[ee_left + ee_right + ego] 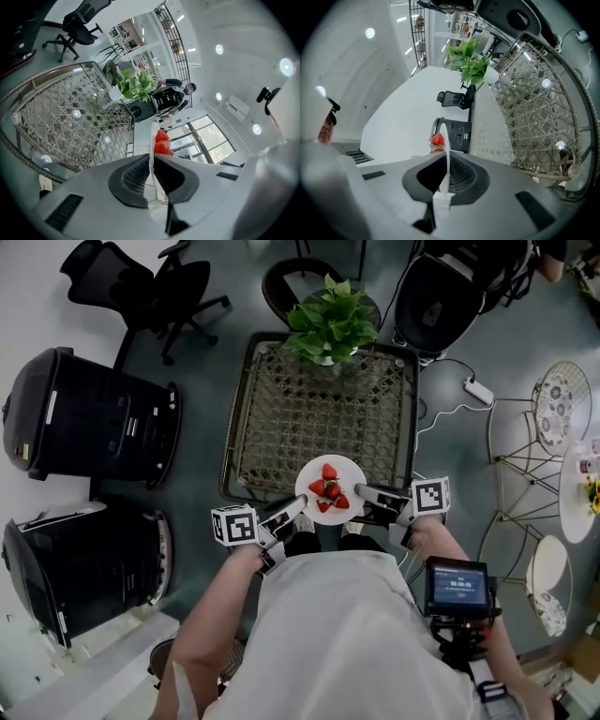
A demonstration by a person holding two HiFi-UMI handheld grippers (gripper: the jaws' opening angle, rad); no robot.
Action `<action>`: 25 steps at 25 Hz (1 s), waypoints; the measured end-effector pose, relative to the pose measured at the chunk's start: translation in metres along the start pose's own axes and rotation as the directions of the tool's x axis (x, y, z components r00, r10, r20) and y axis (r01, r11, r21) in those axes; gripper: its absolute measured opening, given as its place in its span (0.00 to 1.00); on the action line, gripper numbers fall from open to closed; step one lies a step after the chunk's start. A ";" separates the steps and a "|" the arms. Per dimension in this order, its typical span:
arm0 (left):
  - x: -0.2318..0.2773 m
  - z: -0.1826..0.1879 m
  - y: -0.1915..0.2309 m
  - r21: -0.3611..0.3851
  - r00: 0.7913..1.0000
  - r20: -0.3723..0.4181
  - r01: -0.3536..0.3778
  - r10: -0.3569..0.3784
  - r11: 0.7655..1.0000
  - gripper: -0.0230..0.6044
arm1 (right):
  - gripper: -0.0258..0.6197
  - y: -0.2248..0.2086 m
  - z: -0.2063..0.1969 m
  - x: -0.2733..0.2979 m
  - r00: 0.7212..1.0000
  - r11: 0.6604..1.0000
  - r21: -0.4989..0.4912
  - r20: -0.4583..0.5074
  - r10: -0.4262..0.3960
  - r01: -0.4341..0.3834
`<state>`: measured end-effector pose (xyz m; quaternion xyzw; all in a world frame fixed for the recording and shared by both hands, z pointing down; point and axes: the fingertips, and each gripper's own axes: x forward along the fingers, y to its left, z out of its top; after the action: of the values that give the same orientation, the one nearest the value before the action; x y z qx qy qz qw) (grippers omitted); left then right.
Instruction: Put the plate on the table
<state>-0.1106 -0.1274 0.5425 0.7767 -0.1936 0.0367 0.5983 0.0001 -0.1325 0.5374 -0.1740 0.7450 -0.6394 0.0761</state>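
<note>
Seen from the left tool (151, 161), the round white plate (152, 136) is edge-on, so its face is hidden. Only two red strawberries (162, 143) show past its rim. In the head view the plate covers part of the glass-topped wicker tabletop's (281, 418) near edge. The print on the small black screen (457, 585) is too small to read.

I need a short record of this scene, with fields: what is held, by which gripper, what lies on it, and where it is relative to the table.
Held thing: plate, white
On it: strawberries
Left gripper: shut on the plate's left rim
Right gripper: shut on the plate's right rim
Position: over the near edge of the table; contact with it cannot be told
Also on the table: potted plant, at the far edge
</note>
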 end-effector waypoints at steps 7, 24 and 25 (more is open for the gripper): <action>0.001 0.007 0.023 -0.071 0.998 0.057 -0.020 0.024 0.997 0.07 | 0.06 -0.028 0.006 0.002 0.998 0.998 0.041 0.039 -0.049 0.048; 0.017 -0.004 0.047 0.012 0.983 0.053 -0.178 0.177 0.984 0.04 | 0.06 -0.135 0.033 -0.010 0.957 0.967 0.132 0.168 -0.237 0.216; 0.019 -0.006 0.045 0.033 0.983 0.053 -0.179 0.177 0.983 0.04 | 0.06 -0.144 0.033 -0.010 0.950 0.961 0.151 0.175 -0.259 0.234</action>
<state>-0.1072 -0.1363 0.5905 0.7679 -0.2766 0.0741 0.5730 0.0438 -0.1768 0.6714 -0.3217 0.6639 -0.6705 0.0786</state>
